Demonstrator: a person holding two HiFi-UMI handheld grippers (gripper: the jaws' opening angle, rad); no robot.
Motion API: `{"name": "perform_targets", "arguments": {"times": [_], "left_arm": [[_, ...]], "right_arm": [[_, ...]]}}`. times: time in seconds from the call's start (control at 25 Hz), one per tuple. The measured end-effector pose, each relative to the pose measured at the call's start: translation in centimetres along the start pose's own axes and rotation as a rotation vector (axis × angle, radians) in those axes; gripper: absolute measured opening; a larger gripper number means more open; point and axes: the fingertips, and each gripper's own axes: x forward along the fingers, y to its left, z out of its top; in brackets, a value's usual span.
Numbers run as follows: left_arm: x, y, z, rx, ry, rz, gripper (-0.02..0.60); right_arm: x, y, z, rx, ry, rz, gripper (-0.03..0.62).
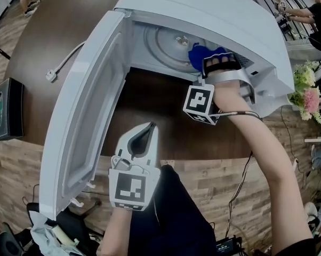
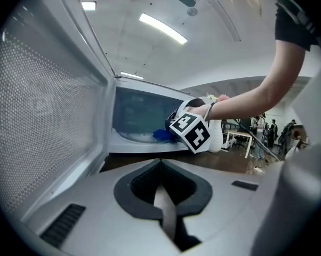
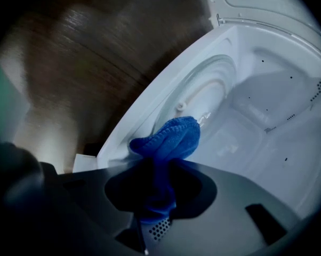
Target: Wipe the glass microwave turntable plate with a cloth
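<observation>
Right gripper view: right gripper (image 3: 156,207) pinches cloth (image 3: 171,135) at plate (image 3: 202,88) rim.

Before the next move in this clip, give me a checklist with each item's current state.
1. Microwave door open: ok.
2. Glass plate in the cavity: ok.
3. Blue cloth clamped in the right gripper tongs: ok.
4. Cloth reaching over the plate: ok.
5. Cloth pressing on the glass: cannot tell.
6. Left gripper outside the cavity, tongs shut and empty: ok.

Cloth (image 1: 206,56) on plate (image 1: 163,47) inside microwave (image 1: 214,9)
</observation>
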Motion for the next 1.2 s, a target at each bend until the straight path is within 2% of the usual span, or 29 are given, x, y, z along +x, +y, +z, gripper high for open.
{"name": "perform_targets", "arguments": {"times": [0.48, 0.72, 0.96, 1.2], "left_arm": [[-2.2, -1.2, 2.2, 0.023, 0.028, -0.014, 0.008], [-2.7, -1.7, 3.8, 0.044, 0.046, -0.02, 0.008], [-2.4, -2.7, 4.9, 0.073, 0.068, -0.046, 0.008], [-1.4, -4.1, 5.9, 0.08, 0.085, -0.079, 0.008]], "right_arm": [[-6.2, 3.0, 0.5, 0.16, -0.157, 0.11, 0.084], [-9.8, 5.6, 0.4, 0.306, -0.288, 0.233, 0.085], [-13.3, 6.7, -1.4, 0.561, -0.432, 0.307, 0.087], [-15.8, 7.9, -4.8, 0.942, -0.562, 0.377, 0.087]]}}
